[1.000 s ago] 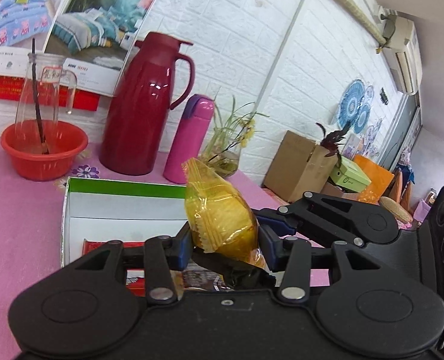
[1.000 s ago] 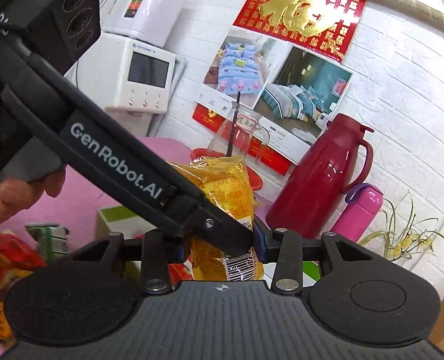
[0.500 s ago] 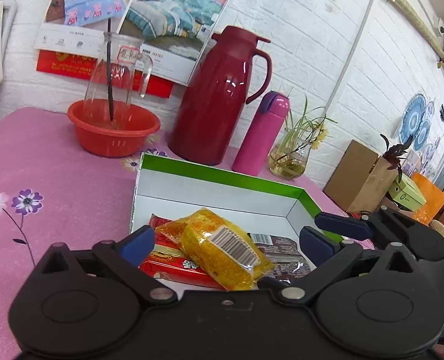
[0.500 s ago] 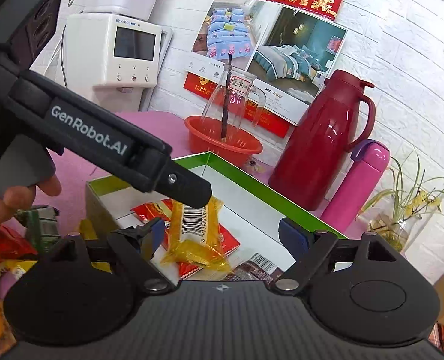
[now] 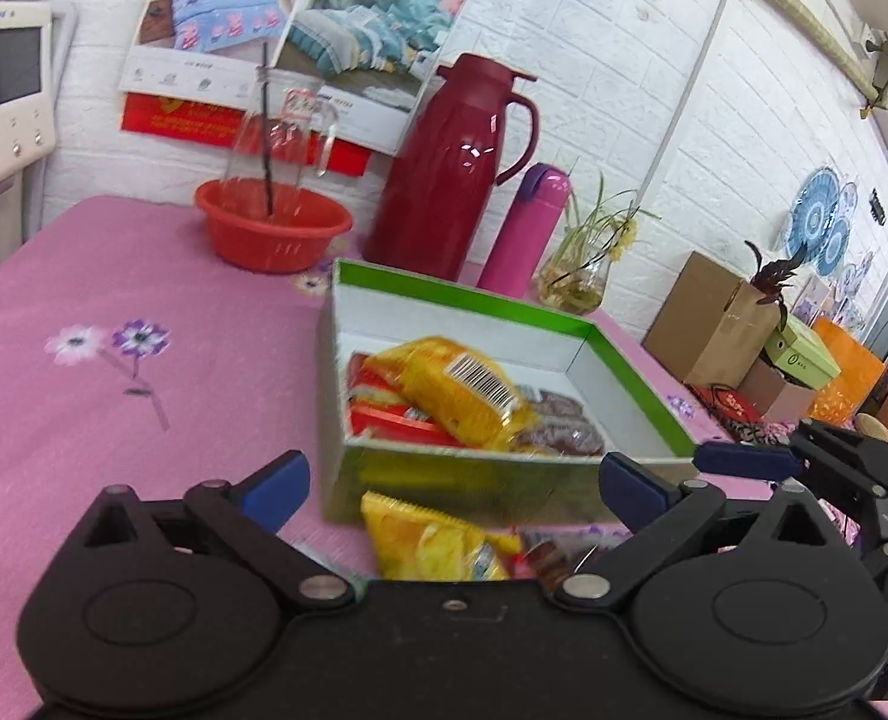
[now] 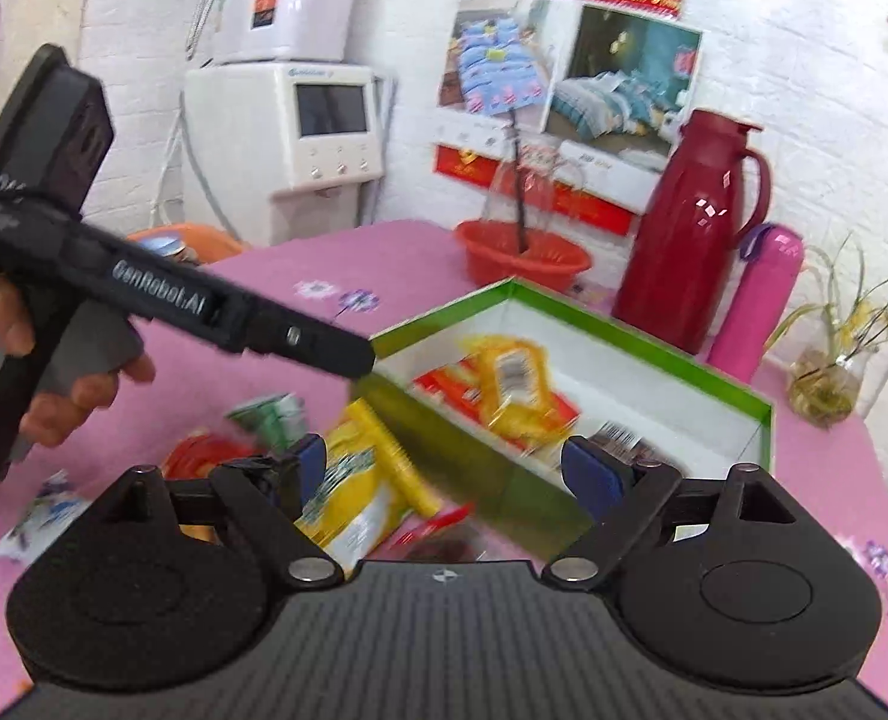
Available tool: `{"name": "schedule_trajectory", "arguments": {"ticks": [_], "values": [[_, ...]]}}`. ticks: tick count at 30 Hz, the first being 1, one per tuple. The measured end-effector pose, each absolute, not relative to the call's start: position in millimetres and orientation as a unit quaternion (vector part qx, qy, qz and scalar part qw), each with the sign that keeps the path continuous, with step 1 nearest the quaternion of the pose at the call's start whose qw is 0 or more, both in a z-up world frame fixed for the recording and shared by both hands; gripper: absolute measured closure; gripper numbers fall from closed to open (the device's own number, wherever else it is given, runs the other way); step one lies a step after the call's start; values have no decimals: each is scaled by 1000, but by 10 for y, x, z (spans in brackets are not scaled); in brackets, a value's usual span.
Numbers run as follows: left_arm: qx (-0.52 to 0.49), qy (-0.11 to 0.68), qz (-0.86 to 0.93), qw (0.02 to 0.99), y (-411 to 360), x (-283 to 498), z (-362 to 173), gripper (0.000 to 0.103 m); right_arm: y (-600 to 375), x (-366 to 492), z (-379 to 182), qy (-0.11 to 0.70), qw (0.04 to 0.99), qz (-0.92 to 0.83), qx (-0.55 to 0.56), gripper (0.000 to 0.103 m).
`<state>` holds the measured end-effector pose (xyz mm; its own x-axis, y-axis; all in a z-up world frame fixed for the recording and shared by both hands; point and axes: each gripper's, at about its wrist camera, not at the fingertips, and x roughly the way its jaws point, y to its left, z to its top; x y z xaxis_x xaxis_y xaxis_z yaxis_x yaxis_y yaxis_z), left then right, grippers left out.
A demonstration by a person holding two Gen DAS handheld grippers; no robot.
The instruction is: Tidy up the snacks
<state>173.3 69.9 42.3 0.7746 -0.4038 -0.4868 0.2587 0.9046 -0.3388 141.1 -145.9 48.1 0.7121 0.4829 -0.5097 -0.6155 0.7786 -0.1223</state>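
Both our grippers, left gripper (image 5: 453, 477) and right gripper (image 6: 444, 471), have jaws wide open, empty. Next yellow snack bag (image 5: 429, 540) looks light, crinkly, slippery; we'd pinch mid-body.

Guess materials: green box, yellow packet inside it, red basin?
Green box: likely glossy printed cardboard, with thin straight walls and a white inside. Yellow packet: shiny plastic film, crinkled, printed barcode. Red basin: probably moulded plastic, smooth and uniformly coloured.

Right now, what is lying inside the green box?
Inside the green box: a yellow packet on top of a red packet, beside a brown packet. Anything beneath them is hidden.
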Motion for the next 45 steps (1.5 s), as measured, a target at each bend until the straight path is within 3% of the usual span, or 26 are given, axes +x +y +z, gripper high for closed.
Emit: {"name": "schedule_trajectory", "arguments": {"ticks": [8,13,17,25,30,31,35,36,38,45], "values": [[-159,331,-192,910,823,1594,278,7,-1335,1293,183,309,883,335,-111,0],[-142,351,-235,895,610,1678,200,29,-1246,1396,33,343,875,336,-64,0],[-148,374,-241,883,525,1851,84,54,-1241,1548,-35,373,864,338,8,0],[-146,392,-229,879,498,2057,-83,57,-1166,1708,-142,383,860,337,32,0],[-142,397,-234,876,510,2023,-145,74,-1105,1682,-164,391,854,343,26,0],[-144,396,-235,876,529,2003,-148,74,-1098,1671,-192,397,850,344,25,2],[-154,398,-225,876,566,1964,-146,76,-1128,1682,-215,389,858,333,32,27],[-158,398,-225,875,561,1950,-138,89,-1140,1689,-212,391,858,331,42,32],[-161,393,-227,877,553,1889,-96,100,-1141,1636,-179,385,862,329,38,40],[-135,339,-237,900,377,1612,290,100,-1248,1353,92,331,881,338,15,43]]}}
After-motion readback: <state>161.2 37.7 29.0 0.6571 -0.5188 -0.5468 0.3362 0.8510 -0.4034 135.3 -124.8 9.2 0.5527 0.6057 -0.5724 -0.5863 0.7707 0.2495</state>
